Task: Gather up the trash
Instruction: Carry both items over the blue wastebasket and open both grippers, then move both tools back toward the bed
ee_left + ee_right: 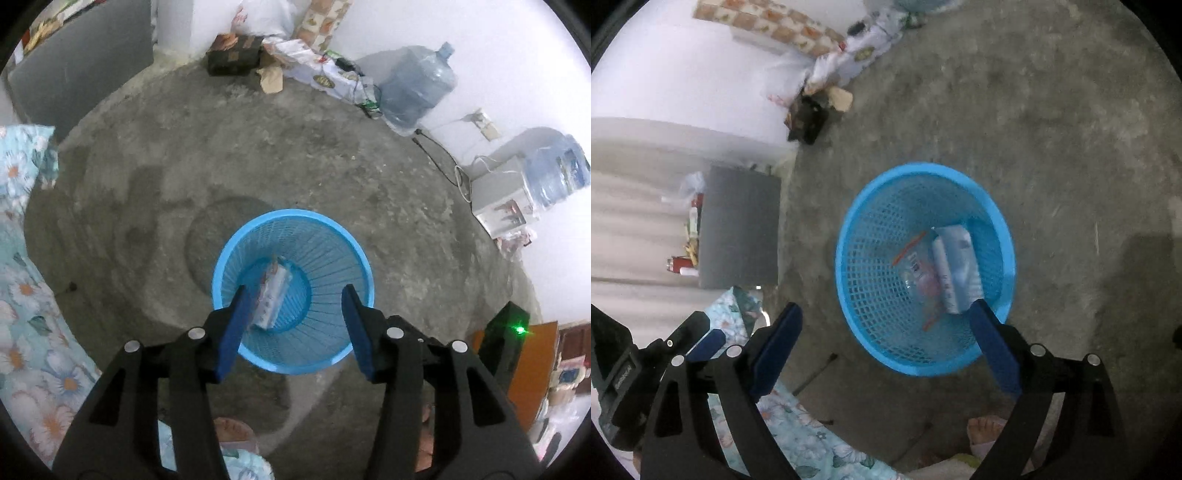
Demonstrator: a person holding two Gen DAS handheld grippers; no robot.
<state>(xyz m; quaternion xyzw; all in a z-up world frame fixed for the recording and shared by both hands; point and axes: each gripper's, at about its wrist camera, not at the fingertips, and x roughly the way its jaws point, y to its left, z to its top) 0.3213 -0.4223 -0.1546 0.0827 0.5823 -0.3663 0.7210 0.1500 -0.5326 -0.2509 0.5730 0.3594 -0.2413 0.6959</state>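
A blue mesh plastic basket (325, 236) stands on the concrete floor. A white packet (273, 295) of trash lies inside it. My left gripper (295, 306) is open and empty, right above the basket. In the right wrist view the basket (882, 206) holds a white packet (955, 266) and a clear plastic bag with red trim (918, 273). My right gripper (886, 317) is open wide and empty, over the basket's near rim. The left gripper (701, 343) shows at the lower left of that view.
A floral blanket (33, 332) lies to the left. Two large water jugs (417, 85) (554, 170), a white box and cables stand by the wall at the right. A dark box (232, 55) and bags sit at the far wall. A bare foot (988, 428) is near.
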